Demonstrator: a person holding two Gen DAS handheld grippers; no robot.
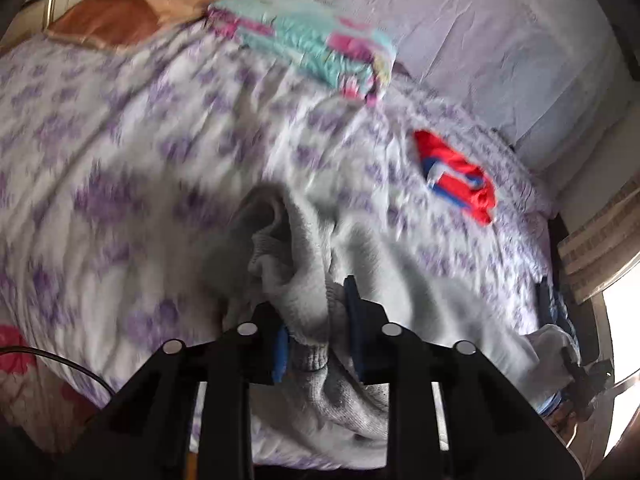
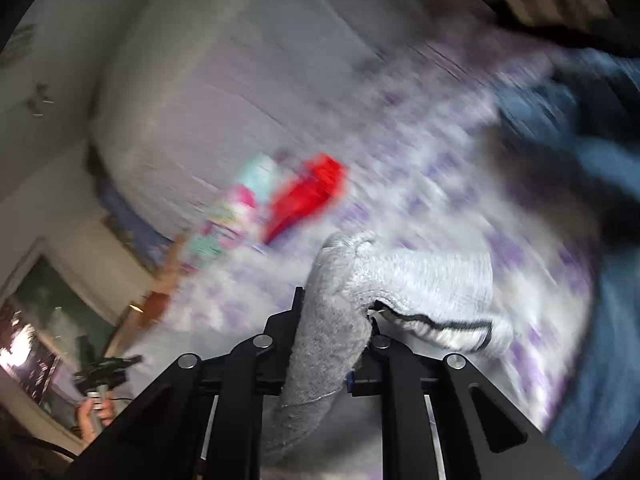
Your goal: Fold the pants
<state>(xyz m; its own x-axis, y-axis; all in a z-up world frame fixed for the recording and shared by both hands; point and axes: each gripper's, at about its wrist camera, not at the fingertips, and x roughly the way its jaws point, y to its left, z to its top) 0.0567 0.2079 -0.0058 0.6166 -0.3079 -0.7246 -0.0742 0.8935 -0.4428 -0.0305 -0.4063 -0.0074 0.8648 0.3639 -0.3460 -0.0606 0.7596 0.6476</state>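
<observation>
Bedspread (image 1: 120, 152), white with purple floral print, covers the bed; lilac sheet (image 1: 480, 28) beyond it. Folded turquoise-pink cloth (image 1: 316, 46) and red garment (image 1: 456, 176) lie well apart on it. No readable writing; heavy blur. Grey pants (image 1: 304, 280) bunched up front, left gripper (image 1: 320, 332) clamped on them, right gripper (image 2: 332, 344) also pinching grey fabric.

You're working over a bed (image 1: 120, 160) spread with a white cover printed in purple flowers. A pale lilac padded headboard (image 1: 480, 40) stands behind it, and bright daylight comes through a window (image 1: 624, 320).
</observation>
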